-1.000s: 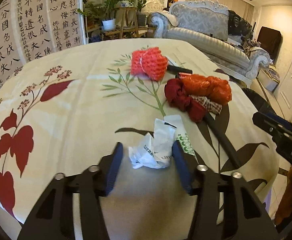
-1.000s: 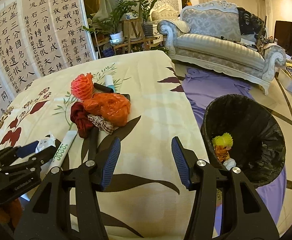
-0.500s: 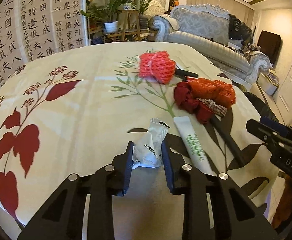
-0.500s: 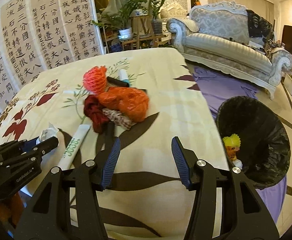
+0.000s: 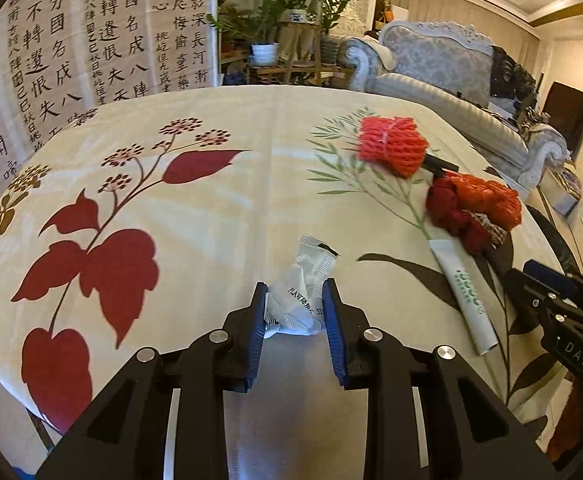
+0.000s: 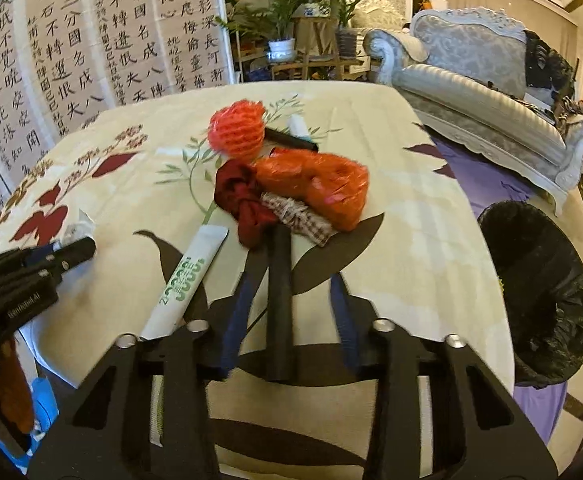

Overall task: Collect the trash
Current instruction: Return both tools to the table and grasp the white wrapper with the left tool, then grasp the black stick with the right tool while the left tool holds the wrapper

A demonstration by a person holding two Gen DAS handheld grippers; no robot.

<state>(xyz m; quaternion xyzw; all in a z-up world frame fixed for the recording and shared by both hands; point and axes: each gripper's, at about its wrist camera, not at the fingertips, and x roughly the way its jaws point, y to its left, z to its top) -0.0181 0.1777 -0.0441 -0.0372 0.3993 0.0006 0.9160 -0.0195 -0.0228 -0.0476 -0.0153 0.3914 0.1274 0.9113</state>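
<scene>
A table [image 5: 219, 208] covered by a cream cloth printed with red leaves is shown from both wrist cameras. The left gripper [image 5: 296, 300] is seen at the near edge of the table; its jaws, which have just been closing, are pressed on a crumpled white wrapper [image 5: 301, 292], the upper part of which stands free above the blue pads [image 5: 330, 308]. The right gripper [image 6: 291, 300] is held over the near edge further right; its jaws have just been narrowing and now stand on either side of a black stick [image 6: 279, 304], with a gap visible on both sides. Just left of the stick a long white packet [image 6: 185, 280] with green print is laid. Towards the middle of the table an orange foam net [image 6: 235, 130], a dark red cloth [image 6: 241, 200] and an orange bag [image 6: 315, 186] are grouped, the last two touching. A black-lined bin [image 6: 543, 292] is placed on the floor beyond the right edge.
</scene>
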